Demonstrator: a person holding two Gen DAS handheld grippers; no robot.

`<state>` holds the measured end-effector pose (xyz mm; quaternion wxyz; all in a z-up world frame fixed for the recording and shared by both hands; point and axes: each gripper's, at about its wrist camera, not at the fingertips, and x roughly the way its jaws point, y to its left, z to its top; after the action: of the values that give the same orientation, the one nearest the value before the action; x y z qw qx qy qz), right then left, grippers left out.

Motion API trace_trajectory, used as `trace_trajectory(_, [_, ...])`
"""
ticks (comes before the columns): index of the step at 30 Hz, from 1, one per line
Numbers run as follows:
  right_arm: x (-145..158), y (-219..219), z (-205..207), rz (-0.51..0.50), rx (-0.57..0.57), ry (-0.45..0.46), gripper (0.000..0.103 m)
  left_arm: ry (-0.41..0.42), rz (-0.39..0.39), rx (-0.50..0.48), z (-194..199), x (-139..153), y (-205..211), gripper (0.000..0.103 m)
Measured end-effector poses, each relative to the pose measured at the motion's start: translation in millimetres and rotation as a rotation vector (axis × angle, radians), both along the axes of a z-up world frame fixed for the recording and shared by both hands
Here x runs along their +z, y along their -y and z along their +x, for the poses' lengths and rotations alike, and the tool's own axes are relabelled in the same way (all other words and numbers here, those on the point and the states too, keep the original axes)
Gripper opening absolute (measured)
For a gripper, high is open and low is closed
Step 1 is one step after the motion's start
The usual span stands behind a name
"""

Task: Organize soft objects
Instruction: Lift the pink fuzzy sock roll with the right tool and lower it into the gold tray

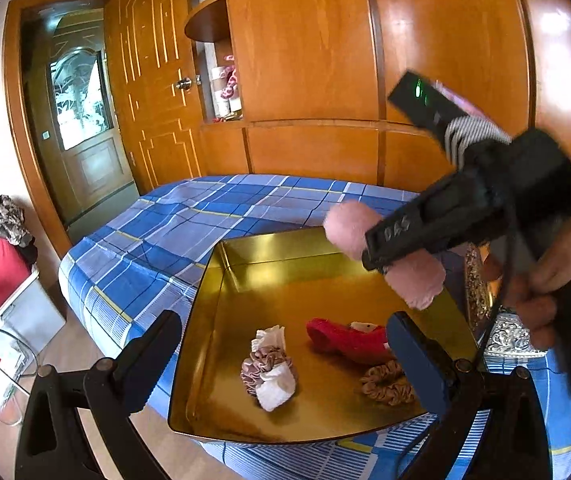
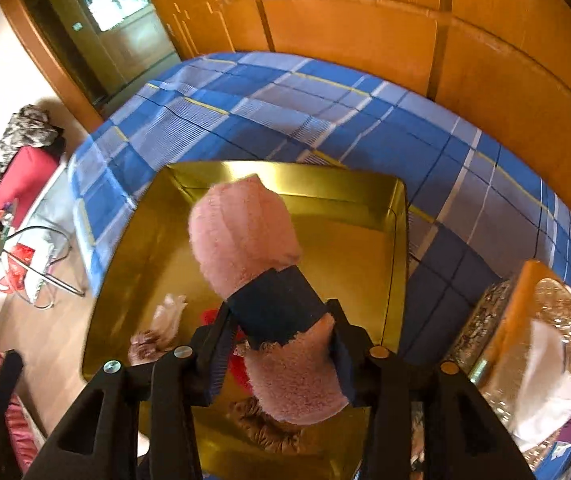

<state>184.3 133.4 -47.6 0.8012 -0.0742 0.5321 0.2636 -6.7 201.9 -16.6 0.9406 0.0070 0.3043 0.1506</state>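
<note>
1. Right gripper had a pink sock pinched mid-length, jaws partly open, hanging over the gold tray on the bed.
2. I'd lower it toward the bare far corner before letting go, clear of the red sock and scrunchies.
3. Sock looked fuzzy, floppy, folded.
4. Left gripper hovered wide open and empty at the near edge.

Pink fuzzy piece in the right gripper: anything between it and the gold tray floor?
Nothing visible. The pink piece hangs in the right gripper above bare tray floor; the red item and scrunchies lie nearer the front.
</note>
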Motion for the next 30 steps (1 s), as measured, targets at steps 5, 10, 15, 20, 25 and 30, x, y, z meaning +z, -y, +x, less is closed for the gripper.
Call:
trace_trajectory(5, [-6.7,6.8,-1.0,-0.01,-0.018,0.012,0.051,-0.014,-0.06,0.011,3.5,-5.6,-13.3,0.103])
trace_trajectory(10, [5.8,19.3,-13.3,0.023,-0.028,0.078,0.061,-0.022,-0.11,0.021,5.4,-9.8,-21.1,0.103])
trace_trajectory(15, [18.8,33.6,-29.6,0.056,-0.051,0.137,0.061,-0.019,-0.125,0.017,4.7,-9.8,-21.6,0.103])
trace_trajectory(20, [33.7,56.4,-53.8,0.068,-0.095,0.227,0.061,-0.008,-0.117,0.014,1.9,-6.9,-19.0,0.103])
trace_trajectory(25, [42.6,82.4,-77.1,0.069,-0.125,0.296,0.061,0.005,-0.087,0.001,-0.5,-3.0,-13.5,0.103])
trace_trajectory(30, [45.5,122.4,-96.7,0.076,-0.173,0.344,0.061,0.009,-0.094,-0.036,-3.1,1.2,-5.9,0.103])
